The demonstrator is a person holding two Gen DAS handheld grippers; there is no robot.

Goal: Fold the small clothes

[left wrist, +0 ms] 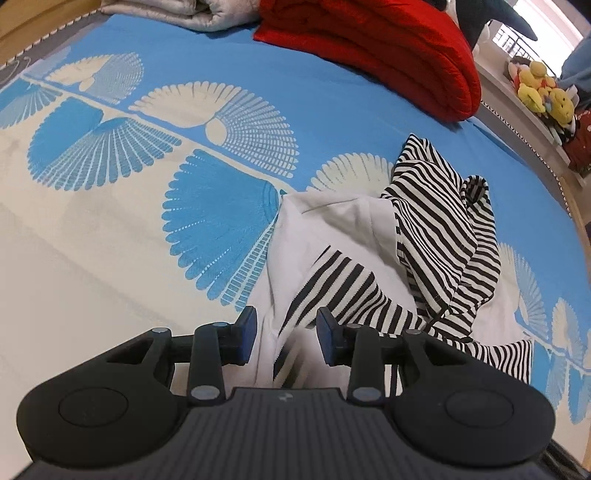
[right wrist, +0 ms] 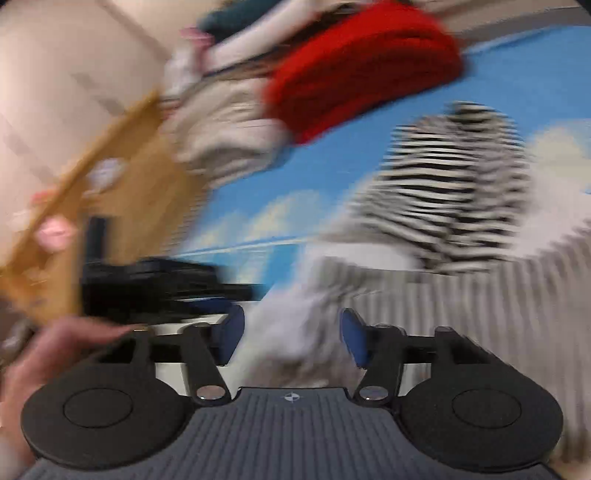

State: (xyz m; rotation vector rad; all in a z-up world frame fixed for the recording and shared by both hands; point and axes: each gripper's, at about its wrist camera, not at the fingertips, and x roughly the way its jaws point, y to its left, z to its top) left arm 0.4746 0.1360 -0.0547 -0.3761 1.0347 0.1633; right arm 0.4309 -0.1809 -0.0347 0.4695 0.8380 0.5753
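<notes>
A small black-and-white striped garment (left wrist: 436, 221) with a white part (left wrist: 332, 229) lies crumpled on the blue and cream bedsheet (left wrist: 221, 92). My left gripper (left wrist: 286, 332) hangs over its near end. The blue pads (left wrist: 251, 332) stand apart, with white and striped cloth showing in the gap and no pad visibly pressing on it. The right wrist view is heavily blurred. There my right gripper (right wrist: 291, 332) is open above pale cloth, and the striped garment (right wrist: 443, 184) rises ahead to the right.
A folded red quilt (left wrist: 388, 55) and a grey-white blanket (left wrist: 166, 14) lie at the far end of the bed. Plush toys (left wrist: 543, 92) sit on a ledge to the right. A person's hand (right wrist: 55, 354), a dark blurred shape and a wooden frame (right wrist: 92, 184) appear left.
</notes>
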